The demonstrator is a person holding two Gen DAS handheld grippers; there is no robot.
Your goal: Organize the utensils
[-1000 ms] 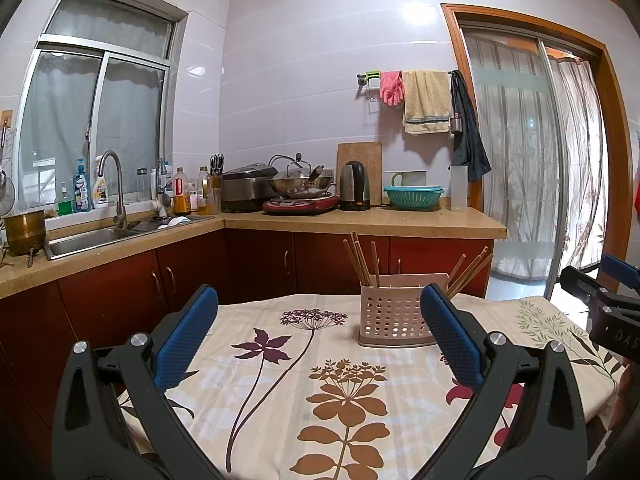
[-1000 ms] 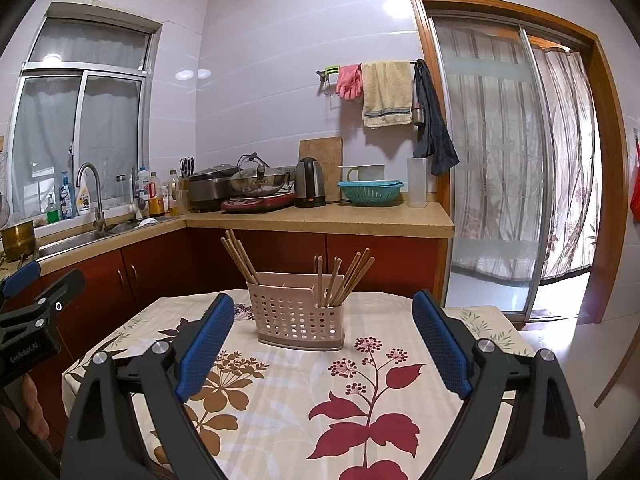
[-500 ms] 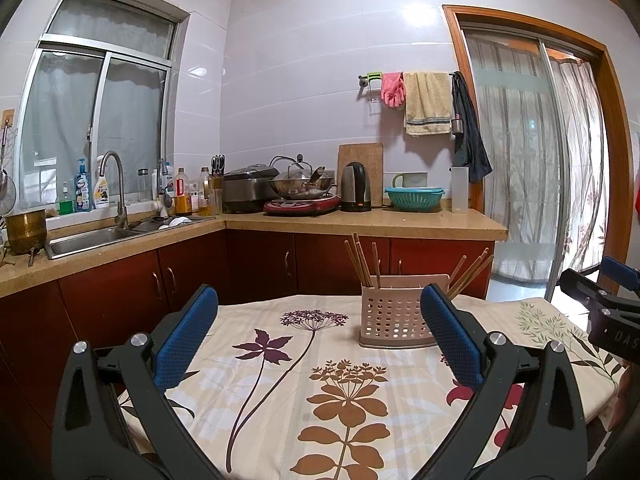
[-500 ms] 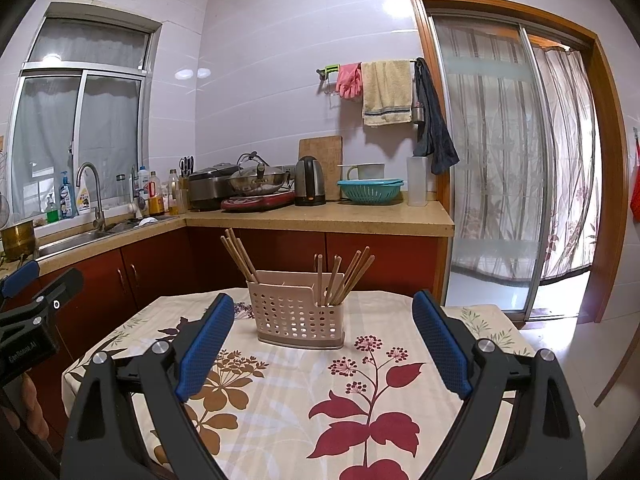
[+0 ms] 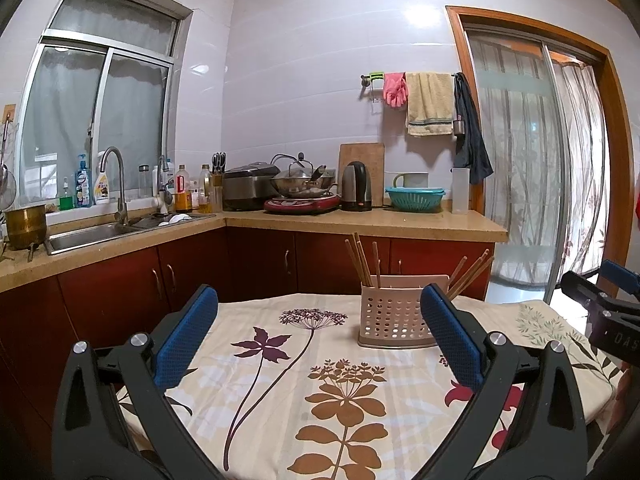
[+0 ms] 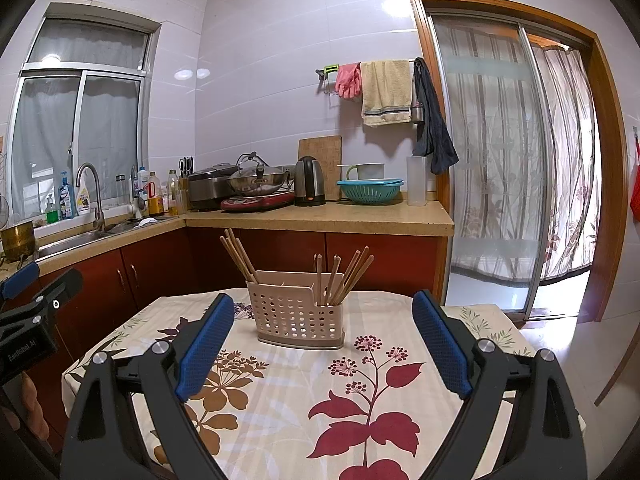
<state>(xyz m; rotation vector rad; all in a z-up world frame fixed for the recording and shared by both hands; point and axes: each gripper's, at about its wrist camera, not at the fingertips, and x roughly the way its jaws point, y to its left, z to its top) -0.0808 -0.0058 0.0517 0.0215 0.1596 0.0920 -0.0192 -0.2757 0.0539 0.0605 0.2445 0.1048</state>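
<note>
White wall tiles and dark red cabinet doors frame a small kitchen, with a speckled stone counter (image 5: 360, 224) running round the corner to a steel sink (image 5: 88, 236). Nothing on the table has shifted since a moment ago — the views match almost exactly, and both grippers hang where they were.

On the flowered tablecloth (image 6: 304, 384), cream with brown and maroon blooms, stands the utensil holder (image 6: 296, 312), a pale pink plastic caddy with rows of round holes in its walls. Wooden chopsticks (image 6: 240, 256) lean out of its left compartment, and another bunch fans from the right one.

Left gripper (image 5: 320, 340) hovers over the near edge of the table, its black arms spread wide and its blue dimpled pads (image 5: 184, 340) holding nothing; the holder sits beyond, just inside the right pad. Right gripper (image 6: 324, 344) hovers likewise, spread and empty, with the holder between its pads but farther off.

On the counter sit a lidded steel wok (image 6: 258, 182), a kettle (image 6: 309, 180) and a teal colander (image 6: 370, 191).
</note>
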